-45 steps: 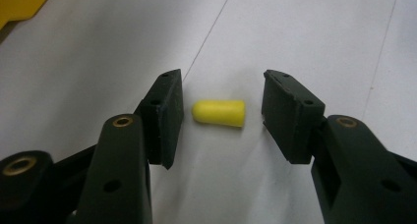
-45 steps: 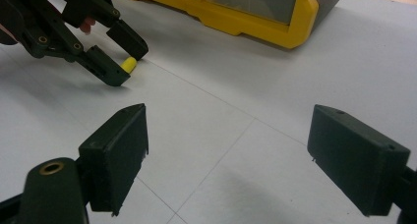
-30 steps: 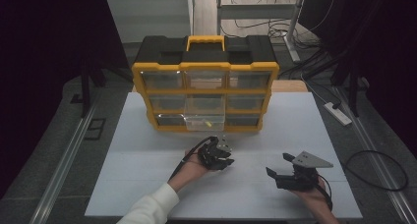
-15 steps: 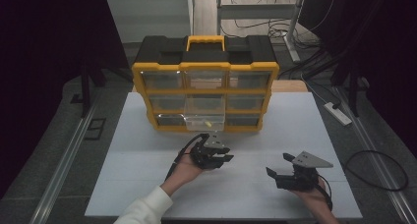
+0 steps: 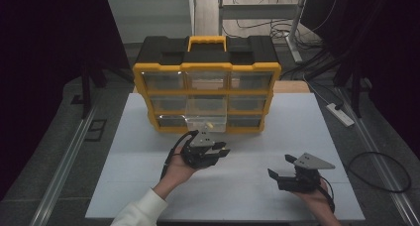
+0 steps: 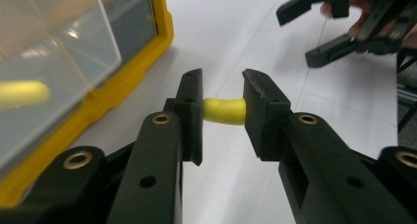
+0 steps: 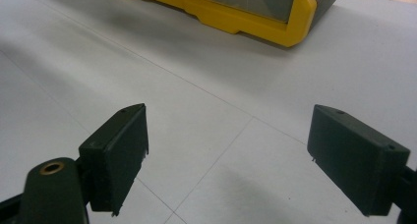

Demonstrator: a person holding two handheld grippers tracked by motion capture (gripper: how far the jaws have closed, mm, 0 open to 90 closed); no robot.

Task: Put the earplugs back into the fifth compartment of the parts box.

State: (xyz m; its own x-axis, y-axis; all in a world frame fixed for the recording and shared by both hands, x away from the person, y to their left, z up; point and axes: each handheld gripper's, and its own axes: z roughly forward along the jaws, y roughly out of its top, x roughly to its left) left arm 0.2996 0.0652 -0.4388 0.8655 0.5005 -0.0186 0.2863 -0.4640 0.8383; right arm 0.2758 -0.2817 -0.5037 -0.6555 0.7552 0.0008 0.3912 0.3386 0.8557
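Left hand-held gripper [image 6: 222, 94] clamped on a small yellow piece [image 6: 224, 110], pinched end to end between the two black pads, held above the white table [image 5: 257, 151]. Seen from the high view, this left hand-held gripper [image 5: 218, 150] just in front of the yellow-and-black drawer cabinet [image 5: 206, 89], close to the clear drawer [image 5: 206, 113] pulled out from the middle column. Inside that drawer, another small yellow piece [image 5: 210, 124]; the same piece seen blurred through the clear drawer wall at the left of the left gripper view [image 6: 22, 95]. Right hand-held gripper [image 7: 228, 157] released, jaws spread wide with only bare table between them, low over the table surface. From above, right hand-held gripper [image 5: 280, 167] well apart from the left one, toward the near right part of the table, pointing left. Cabinet's yellow base edge [image 7: 236, 15] across the top of the right gripper view.
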